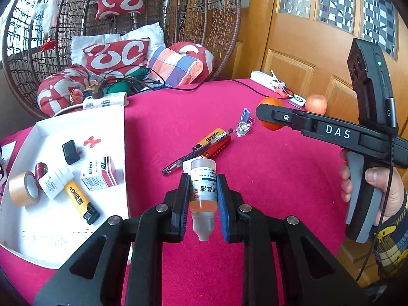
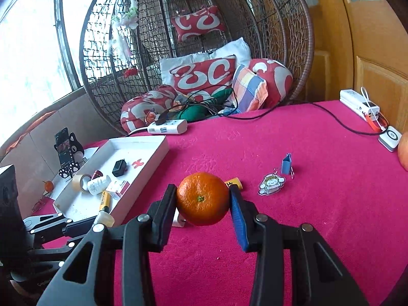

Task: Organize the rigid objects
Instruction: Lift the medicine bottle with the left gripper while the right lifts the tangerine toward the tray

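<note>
My left gripper (image 1: 203, 183) is shut on a small medicine bottle (image 1: 203, 191) with orange liquid, cap towards the camera, held above the pink cloth just right of the white tray (image 1: 112, 117). My right gripper (image 2: 203, 191) is shut on an orange mandarin (image 2: 202, 199), held above the cloth; it also shows in the left wrist view (image 1: 271, 125). The tray holds a tape roll (image 1: 23, 188), a white bottle (image 1: 54, 181), a yellow lighter (image 1: 80, 201), a medicine box (image 1: 100, 172) and a black charger (image 1: 71, 151). A pen (image 1: 193, 155), a yellow lighter (image 1: 213, 136) and a red item (image 1: 216, 148) lie on the cloth.
A blue binder clip (image 2: 287, 164) and a cartoon charm (image 2: 270, 183) lie on the cloth. An apple (image 1: 316, 104), a white power bank (image 2: 357, 103) and cables sit at the far right edge. A power strip (image 2: 167, 127) and a wicker chair with cushions (image 2: 204, 76) stand behind.
</note>
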`<action>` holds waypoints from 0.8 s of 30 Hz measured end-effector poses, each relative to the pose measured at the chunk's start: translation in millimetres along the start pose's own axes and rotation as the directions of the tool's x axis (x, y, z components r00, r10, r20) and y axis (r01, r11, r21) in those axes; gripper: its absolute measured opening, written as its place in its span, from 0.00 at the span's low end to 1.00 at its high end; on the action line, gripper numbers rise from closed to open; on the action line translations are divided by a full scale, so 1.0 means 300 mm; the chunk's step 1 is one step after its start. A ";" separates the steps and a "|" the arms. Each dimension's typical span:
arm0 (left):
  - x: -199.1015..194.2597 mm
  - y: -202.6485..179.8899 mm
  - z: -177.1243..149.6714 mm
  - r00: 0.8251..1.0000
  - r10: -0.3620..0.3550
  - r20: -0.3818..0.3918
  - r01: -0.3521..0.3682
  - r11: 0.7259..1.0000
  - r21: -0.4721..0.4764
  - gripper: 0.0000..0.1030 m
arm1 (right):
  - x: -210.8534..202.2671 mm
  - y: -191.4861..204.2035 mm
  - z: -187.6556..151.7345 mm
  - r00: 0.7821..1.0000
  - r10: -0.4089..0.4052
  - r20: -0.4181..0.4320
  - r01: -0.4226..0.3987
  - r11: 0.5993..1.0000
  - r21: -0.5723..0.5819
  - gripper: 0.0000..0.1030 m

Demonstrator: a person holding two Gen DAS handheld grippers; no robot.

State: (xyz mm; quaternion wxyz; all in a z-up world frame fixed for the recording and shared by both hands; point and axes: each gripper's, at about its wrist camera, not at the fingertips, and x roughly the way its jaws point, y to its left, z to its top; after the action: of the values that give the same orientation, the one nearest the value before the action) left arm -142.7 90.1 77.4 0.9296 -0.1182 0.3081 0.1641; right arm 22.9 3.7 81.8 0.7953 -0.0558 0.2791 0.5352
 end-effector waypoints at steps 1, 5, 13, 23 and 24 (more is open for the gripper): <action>-0.004 0.001 0.002 1.000 0.001 0.004 -0.001 1.000 -0.002 0.19 | -0.009 0.006 0.003 1.000 0.003 0.007 -0.003 1.000 -0.005 0.40; -0.022 0.011 0.006 1.000 0.002 0.023 -0.002 1.000 -0.011 0.19 | -0.029 0.020 0.009 1.000 0.014 0.021 -0.014 1.000 -0.012 0.40; -0.052 0.046 0.005 0.999 0.006 0.050 -0.005 0.999 -0.036 0.19 | -0.019 0.050 0.012 1.000 0.027 0.011 -0.027 0.999 -0.019 0.40; -0.092 0.088 0.001 0.997 0.014 0.080 -0.008 0.997 -0.071 0.19 | -0.010 0.105 0.010 0.999 0.046 -0.008 -0.046 0.998 -0.049 0.40; -0.095 0.093 0.000 0.997 0.015 0.082 -0.009 0.997 -0.075 0.19 | -0.008 0.108 0.010 0.999 0.048 -0.011 -0.048 0.997 -0.052 0.40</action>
State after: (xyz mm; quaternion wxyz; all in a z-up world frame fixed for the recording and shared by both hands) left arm -174.7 109.0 91.6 0.9355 -0.1440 0.2639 0.1856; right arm -5.3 16.6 92.3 0.7791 -0.0723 0.2700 0.5611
